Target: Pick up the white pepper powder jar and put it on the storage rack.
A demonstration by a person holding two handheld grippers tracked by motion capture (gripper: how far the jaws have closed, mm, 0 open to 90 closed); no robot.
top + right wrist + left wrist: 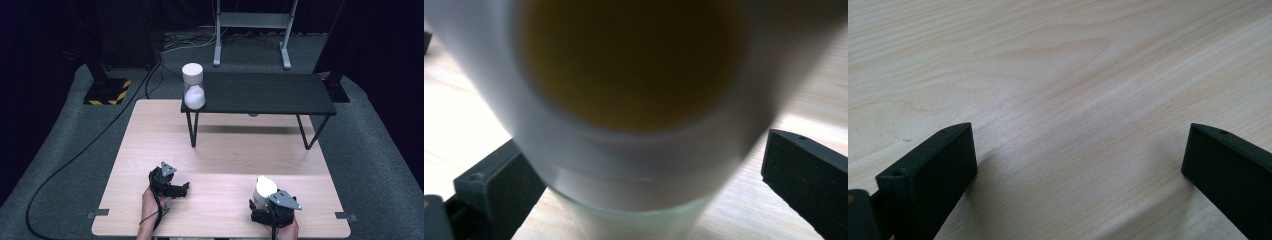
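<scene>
right claw: jaws spread wide, white-lidded jar sits between them, no squeeze visible, right jaw clear of glass | jar upright near front edge of table, axis vertical | left claw: apart, empty, well to jar's left | second jar on black shelf, far side | guess: right claw closes next

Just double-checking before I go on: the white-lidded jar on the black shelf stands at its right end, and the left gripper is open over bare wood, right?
Not quite: the high view shows the jar at the left end of the black shelf. The rest holds: the left gripper is open over bare wood.
</scene>
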